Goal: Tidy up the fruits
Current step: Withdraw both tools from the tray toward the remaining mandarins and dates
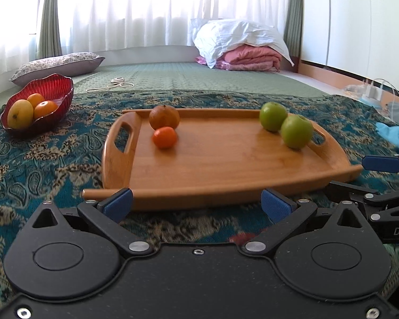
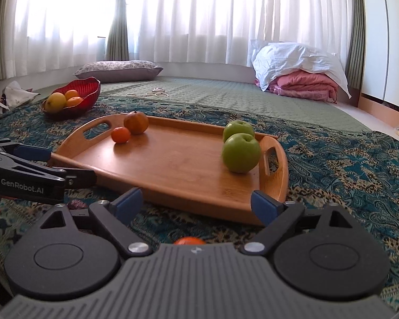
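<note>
Both tools, left tool (image 1: 196, 202) and right tool (image 2: 196, 203), spread apart, empty, near wooden tray (image 1: 226, 170). Round green apples (image 2: 241, 152) probably firm, smooth, rollable; best gripped across widest middle.

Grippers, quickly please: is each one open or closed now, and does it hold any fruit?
Left gripper: open, holding nothing, in front of the tray.
Right gripper: open, holding nothing.

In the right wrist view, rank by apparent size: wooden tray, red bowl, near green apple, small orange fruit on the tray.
1. wooden tray
2. red bowl, though farther away
3. near green apple
4. small orange fruit
</note>
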Demonstrator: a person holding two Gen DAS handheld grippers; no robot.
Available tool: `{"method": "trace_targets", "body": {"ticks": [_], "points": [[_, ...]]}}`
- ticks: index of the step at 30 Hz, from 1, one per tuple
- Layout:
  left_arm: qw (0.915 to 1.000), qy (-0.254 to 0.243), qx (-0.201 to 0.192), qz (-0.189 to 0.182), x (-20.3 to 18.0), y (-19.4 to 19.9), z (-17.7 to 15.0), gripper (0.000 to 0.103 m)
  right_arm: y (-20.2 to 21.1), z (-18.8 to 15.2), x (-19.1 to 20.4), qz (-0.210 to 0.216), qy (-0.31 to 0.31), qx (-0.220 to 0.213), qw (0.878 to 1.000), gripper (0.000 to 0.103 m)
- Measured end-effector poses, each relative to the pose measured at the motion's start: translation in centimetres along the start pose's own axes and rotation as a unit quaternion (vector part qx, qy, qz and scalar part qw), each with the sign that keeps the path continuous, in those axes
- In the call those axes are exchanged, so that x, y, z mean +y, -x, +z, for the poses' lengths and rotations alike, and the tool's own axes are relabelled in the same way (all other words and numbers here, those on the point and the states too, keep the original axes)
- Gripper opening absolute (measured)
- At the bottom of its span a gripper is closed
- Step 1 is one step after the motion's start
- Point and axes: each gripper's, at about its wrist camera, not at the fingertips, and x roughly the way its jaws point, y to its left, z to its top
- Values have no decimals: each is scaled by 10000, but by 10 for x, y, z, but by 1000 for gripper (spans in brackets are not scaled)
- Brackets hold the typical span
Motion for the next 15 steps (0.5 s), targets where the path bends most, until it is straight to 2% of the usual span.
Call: {"method": "trace_targets", "body": {"ticks": [15], "points": [[9998,-148,98,-12,-12,11,-26,103,25,-38,27,-295,159,-96,9994,100]]}}
